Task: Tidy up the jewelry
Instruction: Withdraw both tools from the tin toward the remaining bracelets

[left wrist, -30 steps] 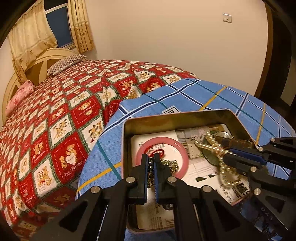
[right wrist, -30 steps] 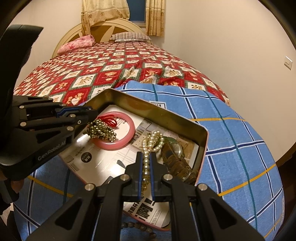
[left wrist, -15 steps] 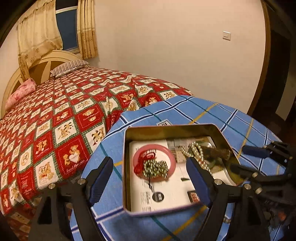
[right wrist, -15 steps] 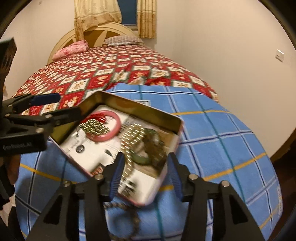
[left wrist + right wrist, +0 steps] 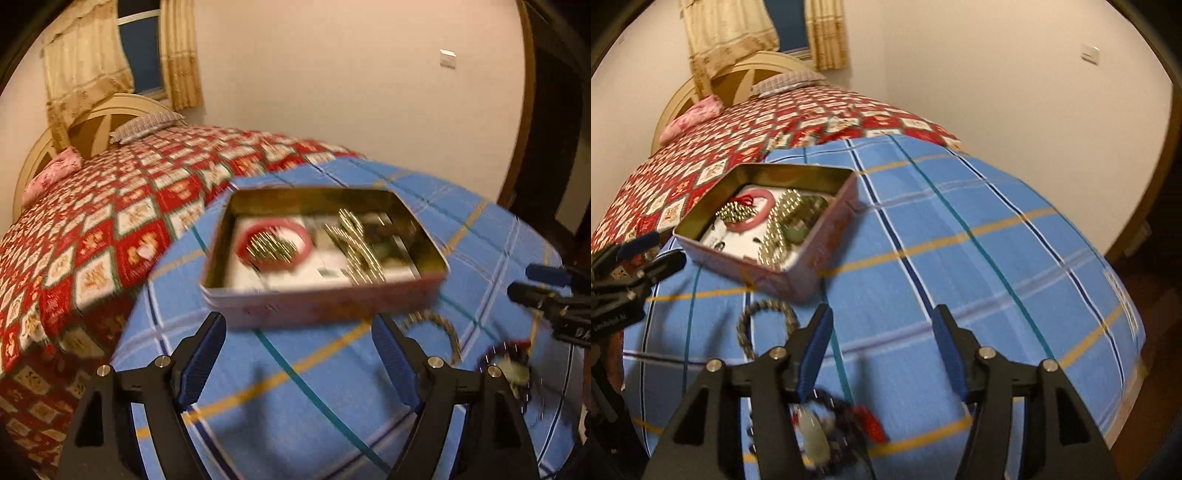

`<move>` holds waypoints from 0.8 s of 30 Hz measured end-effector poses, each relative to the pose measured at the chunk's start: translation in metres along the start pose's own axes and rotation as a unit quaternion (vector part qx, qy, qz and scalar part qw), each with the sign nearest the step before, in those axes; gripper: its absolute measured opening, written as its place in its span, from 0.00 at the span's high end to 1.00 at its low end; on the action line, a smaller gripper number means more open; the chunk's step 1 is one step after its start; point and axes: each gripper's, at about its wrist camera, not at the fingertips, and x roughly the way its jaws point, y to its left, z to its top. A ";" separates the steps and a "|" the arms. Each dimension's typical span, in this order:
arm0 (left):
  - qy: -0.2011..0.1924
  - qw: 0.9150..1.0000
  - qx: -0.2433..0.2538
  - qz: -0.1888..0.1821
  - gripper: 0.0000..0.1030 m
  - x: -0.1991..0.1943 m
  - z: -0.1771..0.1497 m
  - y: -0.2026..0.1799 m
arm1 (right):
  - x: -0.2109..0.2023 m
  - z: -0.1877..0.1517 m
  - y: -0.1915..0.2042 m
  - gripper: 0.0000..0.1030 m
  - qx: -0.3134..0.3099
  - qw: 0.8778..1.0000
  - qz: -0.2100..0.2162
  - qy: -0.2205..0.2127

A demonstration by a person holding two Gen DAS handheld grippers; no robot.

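Note:
An open tin (image 5: 325,299) (image 5: 812,254) stands on the blue plaid tablecloth (image 5: 295,387). Inside lie a pink bangle (image 5: 295,230) (image 5: 766,214) around a gold bead bracelet (image 5: 271,247), and a pearl necklace (image 5: 354,243) (image 5: 774,240). My left gripper (image 5: 297,321) (image 5: 661,251) stands open on the near side of the tin, holding nothing. My right gripper (image 5: 882,314) (image 5: 526,280) hangs over bare cloth with its jaws opening and nothing between them. A brown bead bracelet (image 5: 764,321) (image 5: 443,328) and a dark bead string with a red tassel (image 5: 846,413) (image 5: 506,362) lie on the cloth.
The round table's edge curves down on the right (image 5: 1123,314). Behind it lies a bed with a red patchwork quilt (image 5: 92,240) and pillows. A plain wall and a dark door frame (image 5: 546,147) close the right side.
Both grippers opened, letting go of the gold bead bracelet and the pearl necklace inside the tin. Both then drew back out of the tin toward the near side.

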 end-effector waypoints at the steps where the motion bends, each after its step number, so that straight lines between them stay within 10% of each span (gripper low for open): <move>1: 0.008 1.000 0.004 0.000 0.21 0.002 -0.004 -0.005 | -0.004 -0.006 -0.001 0.43 0.002 1.000 0.000 -0.001; 24: 0.059 0.997 0.036 -0.025 0.21 0.008 -0.033 -0.050 | -0.018 -0.066 0.021 0.71 0.000 0.999 0.035 0.012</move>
